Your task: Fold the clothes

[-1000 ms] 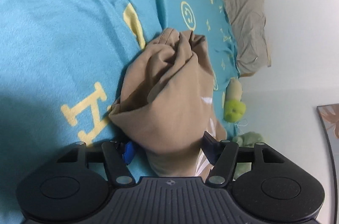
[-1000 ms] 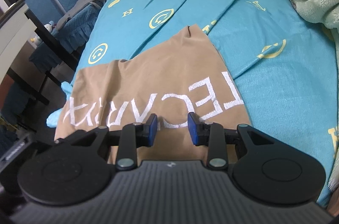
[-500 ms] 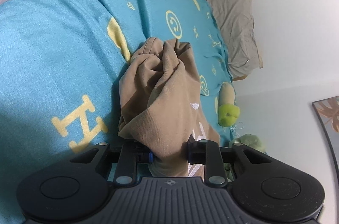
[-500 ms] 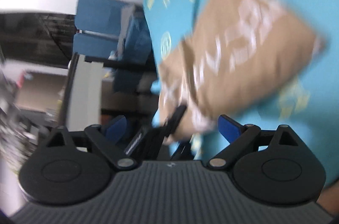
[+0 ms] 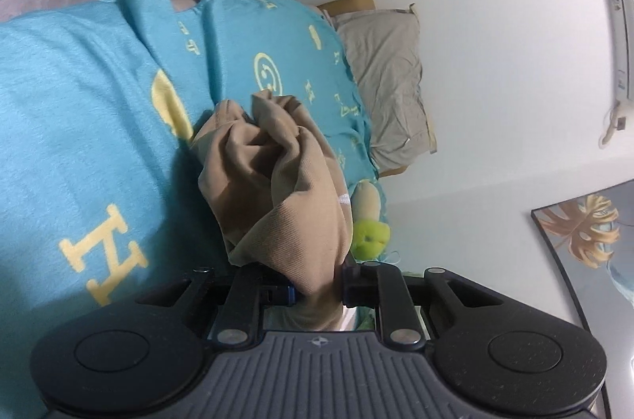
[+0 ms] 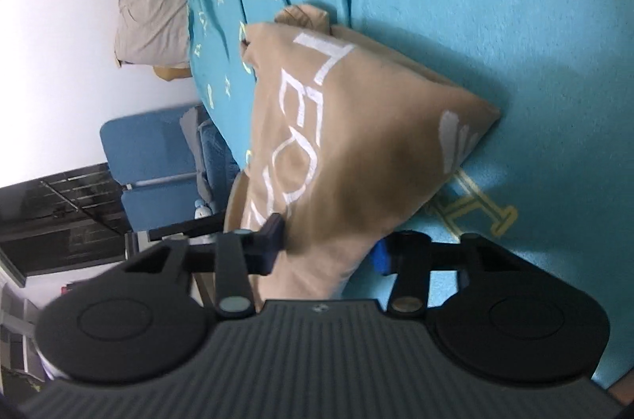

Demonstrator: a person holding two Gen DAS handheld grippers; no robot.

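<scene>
A tan T-shirt (image 6: 348, 141) with white lettering lies partly lifted over a turquoise bedspread (image 6: 495, 2) with yellow smileys and letters. In the left wrist view the shirt (image 5: 285, 189) is bunched into folds, and my left gripper (image 5: 317, 290) is shut on a thick wad of it. In the right wrist view my right gripper (image 6: 329, 252) has its jaws on either side of the shirt's near edge, fabric filling the gap between them. Both views are rolled sideways.
A grey pillow (image 5: 388, 86) lies at the bed's head by the white wall. A green and beige plush toy (image 5: 368, 220) sits beyond the shirt. Blue chairs (image 6: 150, 157) with draped clothes stand beside the bed. A framed leaf picture (image 5: 586, 232) hangs on the wall.
My left gripper closed on the bunched shirt and lifted it. My right gripper swung from facing the flat shirt, opened wide, rolled sideways, and now grips the shirt's edge.
</scene>
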